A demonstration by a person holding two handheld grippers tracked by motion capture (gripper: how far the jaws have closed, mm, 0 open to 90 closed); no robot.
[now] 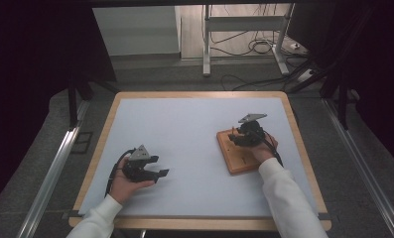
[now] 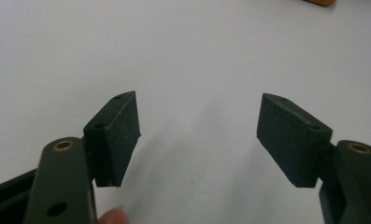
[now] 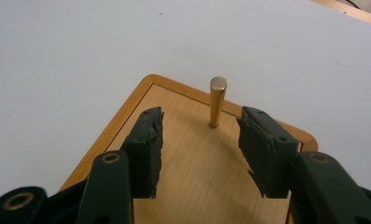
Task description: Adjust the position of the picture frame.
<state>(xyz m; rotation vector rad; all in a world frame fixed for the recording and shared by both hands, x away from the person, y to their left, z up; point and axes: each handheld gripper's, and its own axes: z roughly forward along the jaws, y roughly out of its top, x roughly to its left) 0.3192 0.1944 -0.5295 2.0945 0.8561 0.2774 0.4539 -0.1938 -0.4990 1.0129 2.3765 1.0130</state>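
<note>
A wooden board [image 1: 236,153] lies on the right half of the table, and a brass peg [image 3: 217,100] stands upright near its far corner. My right gripper [image 1: 235,139] hovers over the far part of the board, open, its jaws short of the peg [image 1: 232,132] with nothing between the pads [image 3: 148,149]. The board [image 3: 197,163] runs under those jaws. My left gripper [image 1: 161,173] rests in a hand at the front left, open over bare white surface, nothing between its pads [image 2: 122,135].
The white tabletop [image 1: 184,134] has a wooden rim. Past its far edge stand a metal frame's legs [image 1: 207,44] with loose cables [image 1: 254,47] on the floor. Metal rails [image 1: 50,173] run along both sides of the table.
</note>
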